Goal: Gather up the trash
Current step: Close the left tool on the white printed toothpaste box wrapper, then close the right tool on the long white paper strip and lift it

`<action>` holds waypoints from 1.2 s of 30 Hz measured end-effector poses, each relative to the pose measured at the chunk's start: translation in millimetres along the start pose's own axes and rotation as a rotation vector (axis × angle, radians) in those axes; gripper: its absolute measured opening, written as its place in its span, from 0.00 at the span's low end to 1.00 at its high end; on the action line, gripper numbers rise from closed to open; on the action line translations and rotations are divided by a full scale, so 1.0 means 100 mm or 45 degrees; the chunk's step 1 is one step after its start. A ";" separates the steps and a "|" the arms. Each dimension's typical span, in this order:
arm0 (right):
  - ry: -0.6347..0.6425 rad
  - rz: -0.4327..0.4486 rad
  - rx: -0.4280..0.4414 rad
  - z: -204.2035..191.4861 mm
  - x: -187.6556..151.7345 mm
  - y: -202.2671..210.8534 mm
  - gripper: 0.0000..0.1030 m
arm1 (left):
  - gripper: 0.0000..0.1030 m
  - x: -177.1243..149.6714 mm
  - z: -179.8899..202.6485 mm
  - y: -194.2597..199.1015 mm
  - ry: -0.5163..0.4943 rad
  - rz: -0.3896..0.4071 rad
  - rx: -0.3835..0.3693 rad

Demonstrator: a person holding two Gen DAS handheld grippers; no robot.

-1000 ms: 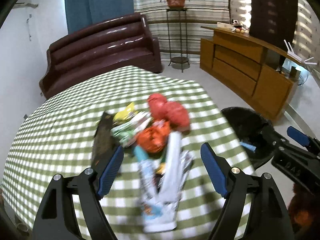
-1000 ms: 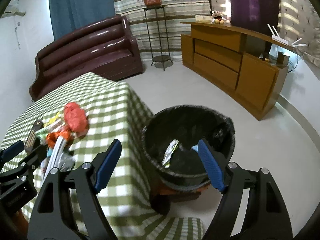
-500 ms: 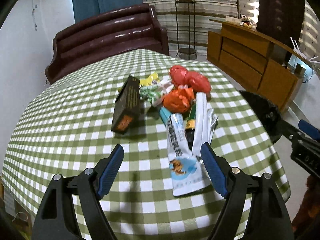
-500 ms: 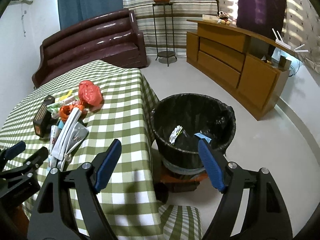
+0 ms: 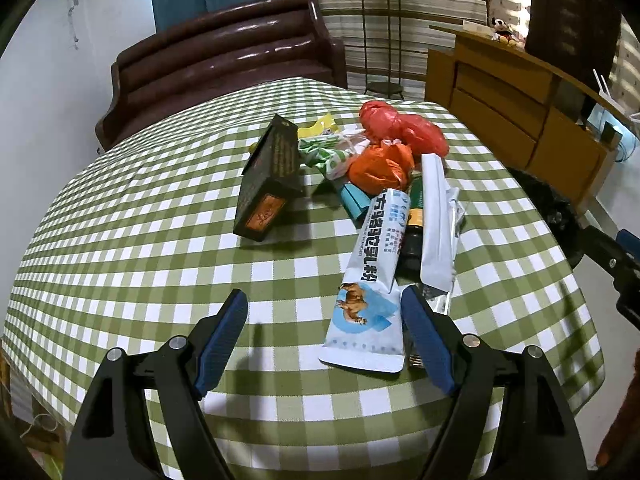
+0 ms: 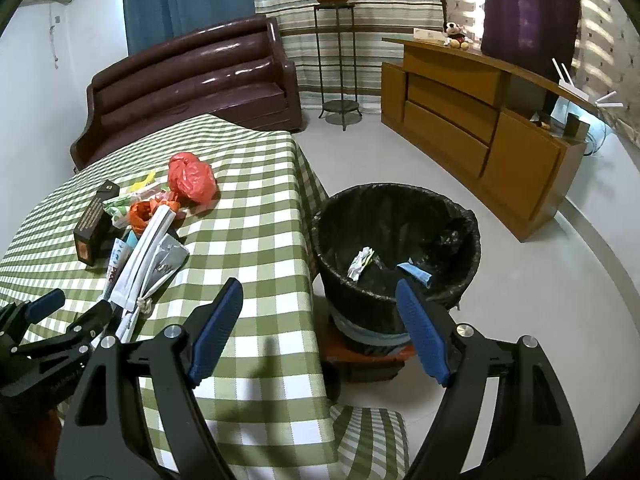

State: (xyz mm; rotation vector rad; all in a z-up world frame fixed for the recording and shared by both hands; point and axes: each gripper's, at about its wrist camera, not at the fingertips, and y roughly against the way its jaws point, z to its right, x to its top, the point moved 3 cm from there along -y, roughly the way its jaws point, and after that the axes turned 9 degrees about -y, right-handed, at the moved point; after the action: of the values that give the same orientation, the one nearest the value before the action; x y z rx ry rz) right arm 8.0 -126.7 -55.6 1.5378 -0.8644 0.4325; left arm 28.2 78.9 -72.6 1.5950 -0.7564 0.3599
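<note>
Two blue fingers of the left gripper (image 5: 324, 322) stand spread and empty at the bottom of the left wrist view, low over a worktop (image 5: 132, 240) in green-and-white check cloth; one pale blue sachet (image 5: 370, 292) lies just inside the right-hand finger. Behind it, at frame centre, the trash pile holds one dark box (image 5: 270, 178), one white pouch (image 5: 436, 220), one orange wad (image 5: 380, 168), one red bag (image 5: 400, 126) and several smaller wrappers. In the right wrist view the right gripper (image 6: 320, 320) likewise has two fingers spread, holding nothing, over the worktop edge. One black-lined bin (image 6: 396, 248) stands on the floor at centre right, holding two scraps.
</note>
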 end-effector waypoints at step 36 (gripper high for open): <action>0.098 -0.050 0.134 -0.94 0.03 -0.18 0.72 | 0.31 0.08 -0.72 0.24 0.099 0.120 -0.038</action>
State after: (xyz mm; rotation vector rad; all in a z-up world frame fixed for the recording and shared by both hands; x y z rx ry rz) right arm 42.9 -38.3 -49.2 1.6211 -0.7607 0.5121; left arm 32.0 145.7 -36.7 1.5120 -0.7751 0.4745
